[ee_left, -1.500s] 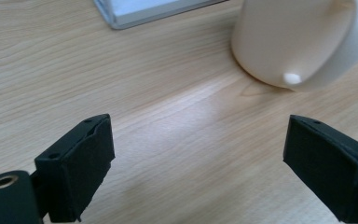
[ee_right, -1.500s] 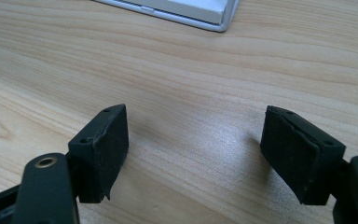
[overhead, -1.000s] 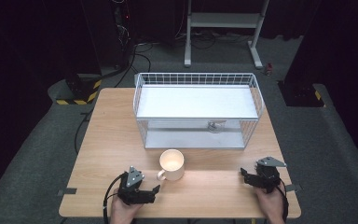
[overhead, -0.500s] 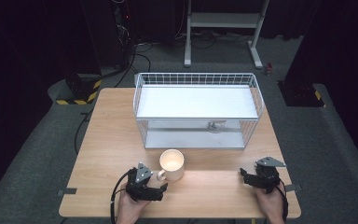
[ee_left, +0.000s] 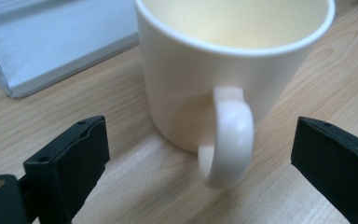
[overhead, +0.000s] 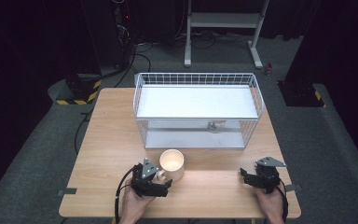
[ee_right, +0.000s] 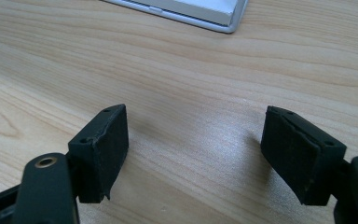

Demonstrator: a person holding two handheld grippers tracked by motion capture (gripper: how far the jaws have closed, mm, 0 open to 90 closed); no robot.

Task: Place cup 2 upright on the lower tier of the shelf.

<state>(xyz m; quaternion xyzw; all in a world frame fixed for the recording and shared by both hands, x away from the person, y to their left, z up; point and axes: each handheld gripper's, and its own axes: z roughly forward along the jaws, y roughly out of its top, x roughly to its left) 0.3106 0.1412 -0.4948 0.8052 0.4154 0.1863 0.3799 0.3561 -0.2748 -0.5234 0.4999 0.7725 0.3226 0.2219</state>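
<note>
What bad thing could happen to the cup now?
The left gripper has just been opening; its jaws stand wide on either side of the cream ceramic mug's curved handle, touching nothing. If they close off-centre, one pad may push the handle and spin or tip the mug. The white wire basket rack stands close behind, so a shove forward might knock the mug into it.

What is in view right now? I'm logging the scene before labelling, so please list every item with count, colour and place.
mug: one, cream, near middle of the table, handle towards the left gripper
wire rack: one, white, two shelves, far half of the table
small metal object: one, silvery, lower rack shelf, kind unclear
table: one, light wood
left gripper: one, black, open, jaws either side of the mug handle, not touching
right gripper: one, black, open, near right corner of the table
</note>
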